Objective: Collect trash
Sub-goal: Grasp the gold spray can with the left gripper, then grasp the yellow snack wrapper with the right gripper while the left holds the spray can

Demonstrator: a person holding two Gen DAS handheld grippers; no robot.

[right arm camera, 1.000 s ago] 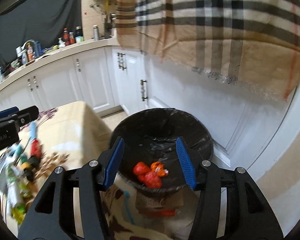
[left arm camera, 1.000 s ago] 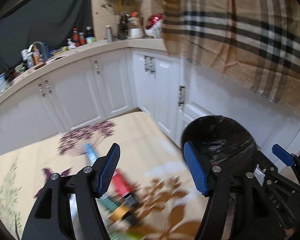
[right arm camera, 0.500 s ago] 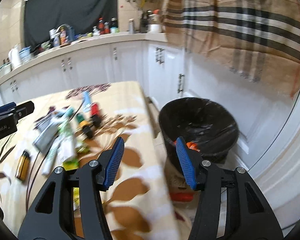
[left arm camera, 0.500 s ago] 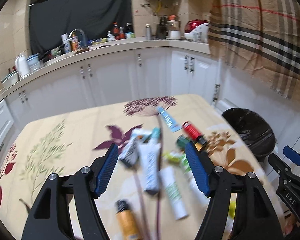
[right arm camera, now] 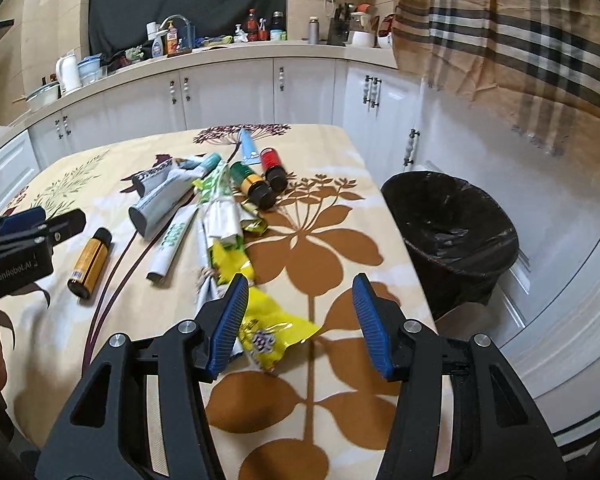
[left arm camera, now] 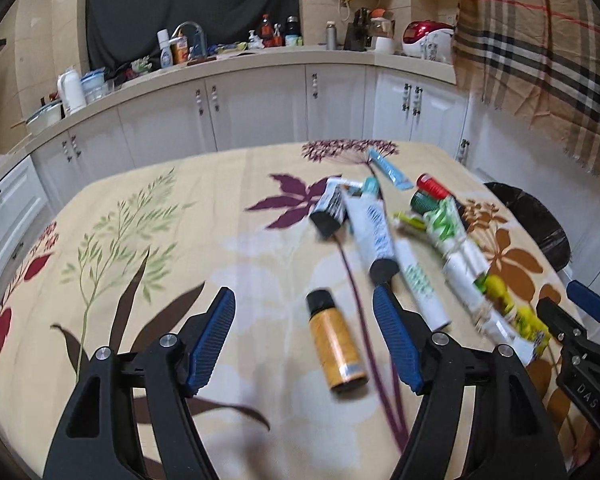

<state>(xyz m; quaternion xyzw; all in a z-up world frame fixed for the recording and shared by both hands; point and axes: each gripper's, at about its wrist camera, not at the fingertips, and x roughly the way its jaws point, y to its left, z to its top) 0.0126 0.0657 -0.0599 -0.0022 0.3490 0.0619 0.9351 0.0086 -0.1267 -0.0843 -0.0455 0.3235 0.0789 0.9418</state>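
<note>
Blue-padded left gripper [left arm camera: 303, 338] hovering wide open, empty, above orange bottle [left arm camera: 335, 347]; right gripper [right arm camera: 298, 320] half open, empty, over yellow wrapper [right arm camera: 274, 330] nearing table's [right arm camera: 340, 396] bin-side [right arm camera: 454, 232] edge.

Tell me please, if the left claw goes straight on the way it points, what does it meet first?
Probably the orange bottle, lying on the table between the open left claw's fingers. Depth is hard to judge, so it could touch the cloth first.
</note>
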